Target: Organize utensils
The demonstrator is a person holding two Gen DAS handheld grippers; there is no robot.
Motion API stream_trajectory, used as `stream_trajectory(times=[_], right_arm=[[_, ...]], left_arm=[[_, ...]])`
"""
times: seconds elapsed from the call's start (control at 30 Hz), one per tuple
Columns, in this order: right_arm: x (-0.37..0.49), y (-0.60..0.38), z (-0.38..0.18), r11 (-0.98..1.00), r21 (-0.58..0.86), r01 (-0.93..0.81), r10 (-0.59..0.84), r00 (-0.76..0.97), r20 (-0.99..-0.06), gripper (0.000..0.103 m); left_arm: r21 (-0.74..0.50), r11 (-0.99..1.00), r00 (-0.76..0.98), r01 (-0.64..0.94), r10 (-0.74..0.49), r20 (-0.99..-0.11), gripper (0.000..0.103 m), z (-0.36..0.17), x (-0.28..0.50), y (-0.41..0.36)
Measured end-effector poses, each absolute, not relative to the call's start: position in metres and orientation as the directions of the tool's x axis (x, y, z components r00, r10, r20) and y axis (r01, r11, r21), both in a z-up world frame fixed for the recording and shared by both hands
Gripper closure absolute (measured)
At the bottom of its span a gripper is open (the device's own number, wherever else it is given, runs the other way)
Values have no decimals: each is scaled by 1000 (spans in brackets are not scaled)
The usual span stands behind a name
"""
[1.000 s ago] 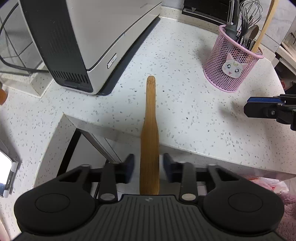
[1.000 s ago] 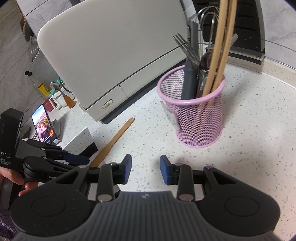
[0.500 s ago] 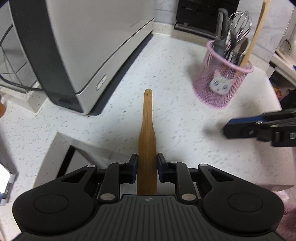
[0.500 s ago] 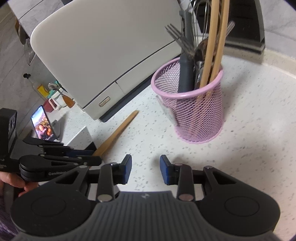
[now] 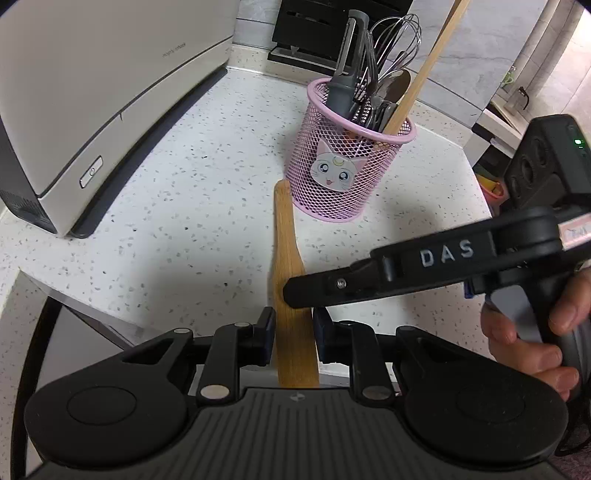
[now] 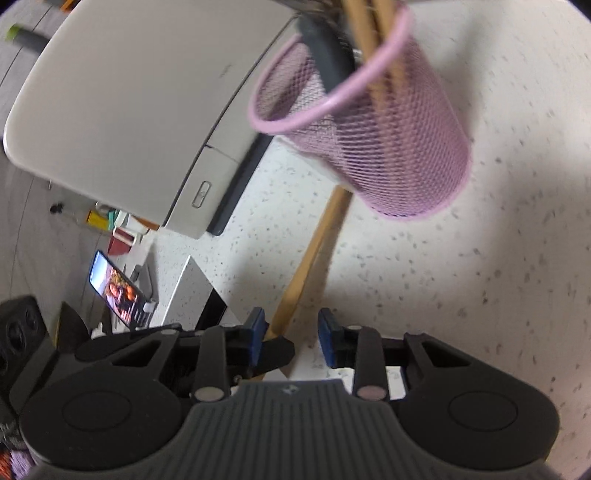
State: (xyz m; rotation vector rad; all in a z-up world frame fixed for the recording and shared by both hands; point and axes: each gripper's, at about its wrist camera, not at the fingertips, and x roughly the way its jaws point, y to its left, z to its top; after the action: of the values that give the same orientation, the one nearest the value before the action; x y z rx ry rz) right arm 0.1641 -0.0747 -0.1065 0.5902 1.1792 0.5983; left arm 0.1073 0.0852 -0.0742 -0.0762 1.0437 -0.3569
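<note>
My left gripper (image 5: 293, 338) is shut on the wide end of a wooden spatula (image 5: 288, 258), which points toward a pink mesh utensil holder (image 5: 351, 162) with a cat face, holding a whisk, spoons and wooden sticks. My right gripper (image 6: 291, 338) is open, and it crosses the left wrist view (image 5: 388, 277) just above the spatula. In the right wrist view the spatula (image 6: 310, 258) runs from the left gripper's finger up to the holder (image 6: 388, 140).
A large white appliance (image 5: 92, 92) stands at the left on the speckled white counter (image 5: 184, 221). A black rack (image 5: 314, 33) sits at the back wall. A phone (image 6: 118, 291) lies below the counter's edge at the left.
My left gripper closed on the spatula and carried it forward to the pink holder. My right gripper moved in close over the spatula, tilting toward the holder.
</note>
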Motion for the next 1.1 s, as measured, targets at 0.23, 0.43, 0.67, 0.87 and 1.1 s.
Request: stream_trajectory(times=[0.23,0.43,0.67,0.87,1.1], right_arm=[[176,-77,-111,677,732,-76,721,269,-639,85],[183,-78,-115,659,747,-86,739,257,-623,102],[166,-64,-81,699,639,-321,715,324,-620,103],[143,-68,-33,734,476,-485,679,493,-544,103],[136,-93,6,767,378,-519,641,658,-395,103]], left_arm=[[-241,936,433,258,-335,-837,78,-77,106,86],[-233,935,428,268,-332,-841,74,-76,107,86],[-153,948,512,278,-281,-812,32,-56,102,86],[-151,939,606,310,-318,-729,21,-35,95,84],[-153,928,669,341,-354,-654,17,-23,105,67]])
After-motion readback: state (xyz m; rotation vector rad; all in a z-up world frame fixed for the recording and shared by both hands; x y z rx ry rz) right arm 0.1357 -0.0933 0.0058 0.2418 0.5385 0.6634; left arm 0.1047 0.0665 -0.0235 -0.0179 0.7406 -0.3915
